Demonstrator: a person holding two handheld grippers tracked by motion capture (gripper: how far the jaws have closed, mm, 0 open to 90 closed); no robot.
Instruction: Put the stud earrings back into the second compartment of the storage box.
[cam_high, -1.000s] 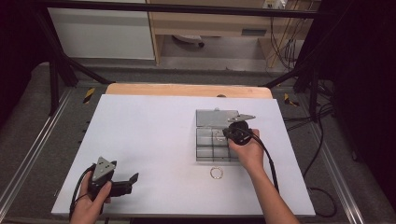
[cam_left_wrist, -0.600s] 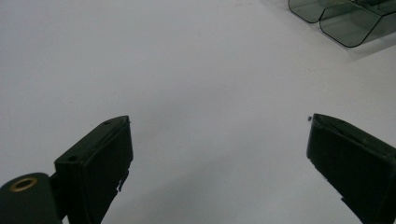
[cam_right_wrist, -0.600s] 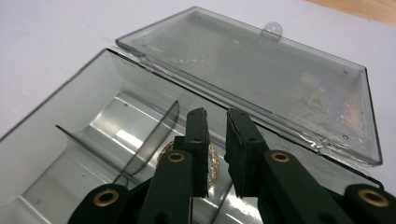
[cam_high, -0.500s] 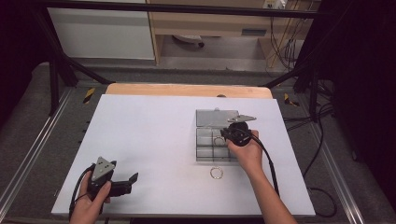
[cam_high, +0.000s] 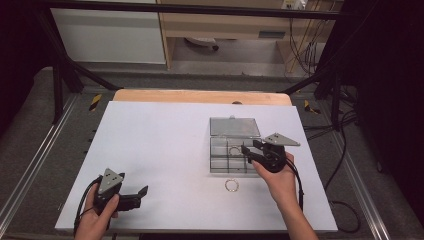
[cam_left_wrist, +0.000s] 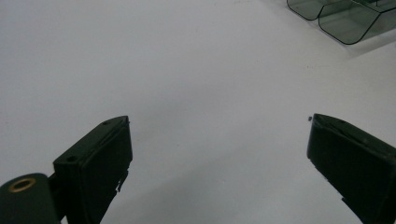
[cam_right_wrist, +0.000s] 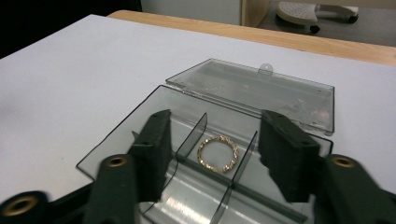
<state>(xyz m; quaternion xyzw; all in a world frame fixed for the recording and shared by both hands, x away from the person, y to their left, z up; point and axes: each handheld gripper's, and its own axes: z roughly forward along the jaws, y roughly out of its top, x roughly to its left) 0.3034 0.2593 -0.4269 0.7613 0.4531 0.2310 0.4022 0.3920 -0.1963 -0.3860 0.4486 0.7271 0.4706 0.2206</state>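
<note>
Gold ring lies flat in a middle compartment of the open clear box, with a second ring on the table just near of it.
Right gripper, jaws just opened and empty, hovers beside the boxed ring, nearer both rings; left gripper rests open at the near left.

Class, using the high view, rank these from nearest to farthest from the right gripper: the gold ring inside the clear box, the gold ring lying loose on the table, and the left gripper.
Measured from the right gripper:
1. Ring in the box: just beside the jaws, in a middle compartment of the clear box.
2. Loose ring: on the white table, in front of the box.
3. Left gripper: far across, near the table's front left edge.
</note>
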